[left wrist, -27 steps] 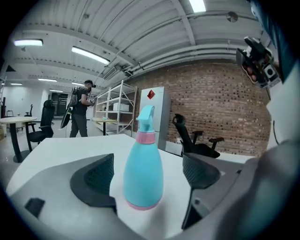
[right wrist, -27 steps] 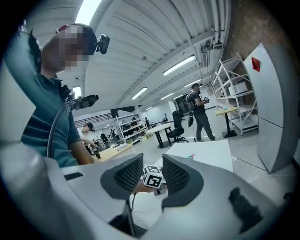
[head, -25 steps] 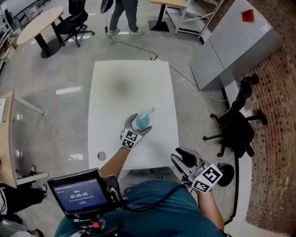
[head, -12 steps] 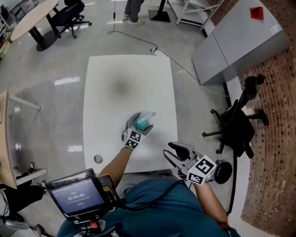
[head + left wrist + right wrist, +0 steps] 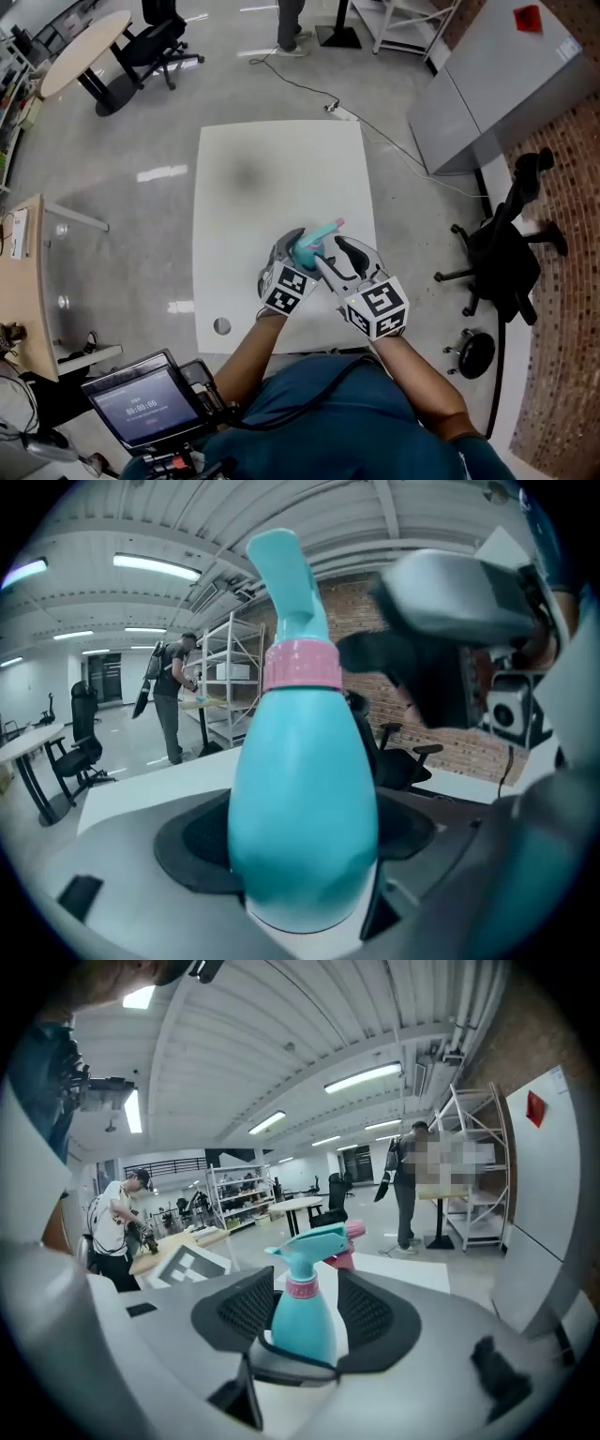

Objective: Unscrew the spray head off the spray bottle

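From my station, the only text I could read was a timer (image 5: 141, 405) on the small screen (image 5: 120, 392) at seven o'clock in the head view, apparently 00:00:06. The red sign (image 5: 528, 17) at one o'clock was too small to read.

Overhead head view, gripper views near bottle (image 5: 307, 251)

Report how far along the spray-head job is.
Done: the left tongs are clamped on the spray bottle, steadying its body. In hand: the right tongs, jaws opening, stand either side of the bottle with their pads clear of it. Left: the spray head sits on its pink collar, so gripping and unscrewing it are not yet done.
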A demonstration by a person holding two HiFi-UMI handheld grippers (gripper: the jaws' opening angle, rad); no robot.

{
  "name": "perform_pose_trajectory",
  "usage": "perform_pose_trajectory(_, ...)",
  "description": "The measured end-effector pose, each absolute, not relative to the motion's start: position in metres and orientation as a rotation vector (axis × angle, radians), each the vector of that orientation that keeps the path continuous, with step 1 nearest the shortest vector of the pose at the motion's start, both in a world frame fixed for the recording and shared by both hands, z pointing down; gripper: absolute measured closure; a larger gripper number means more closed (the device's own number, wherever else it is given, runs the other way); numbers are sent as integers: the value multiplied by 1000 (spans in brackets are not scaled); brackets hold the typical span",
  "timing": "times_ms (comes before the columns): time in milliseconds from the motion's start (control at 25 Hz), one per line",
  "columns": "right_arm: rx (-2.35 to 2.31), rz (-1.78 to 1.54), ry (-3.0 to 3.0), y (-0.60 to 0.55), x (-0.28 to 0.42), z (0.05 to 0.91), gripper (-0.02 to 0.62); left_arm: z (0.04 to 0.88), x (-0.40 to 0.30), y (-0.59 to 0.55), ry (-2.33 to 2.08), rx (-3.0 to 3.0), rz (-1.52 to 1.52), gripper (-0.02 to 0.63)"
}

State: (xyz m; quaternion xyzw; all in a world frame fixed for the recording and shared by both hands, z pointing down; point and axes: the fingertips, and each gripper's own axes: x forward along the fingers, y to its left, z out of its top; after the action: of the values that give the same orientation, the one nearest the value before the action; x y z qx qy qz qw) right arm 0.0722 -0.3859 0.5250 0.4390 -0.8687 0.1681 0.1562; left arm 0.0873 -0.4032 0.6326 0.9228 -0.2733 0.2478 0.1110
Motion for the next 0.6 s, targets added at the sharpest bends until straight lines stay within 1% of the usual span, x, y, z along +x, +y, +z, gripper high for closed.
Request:
perform_pose_trajectory(240,1398,381,-2554,-402,57,491,399,571,90,-401,-821,2803,767,201)
perform_pose_trajectory(280,1419,343,-2559,-403,57,485,415,566,89,-400,-819,2807,769,201)
perform_pose_trajectory(400,1407,326,-2605,-400,51,474,429,556,82,-397,-795,2823,783,202)
perform_pose_trajectory(480,1358,340,-2660,-393,45,466,437,549,76,-389,-739,2828,741,207)
perform_pose_trajectory(600,1183,318,-2806,-376,36,446,457,527,74,-371,-575,2839,601,210)
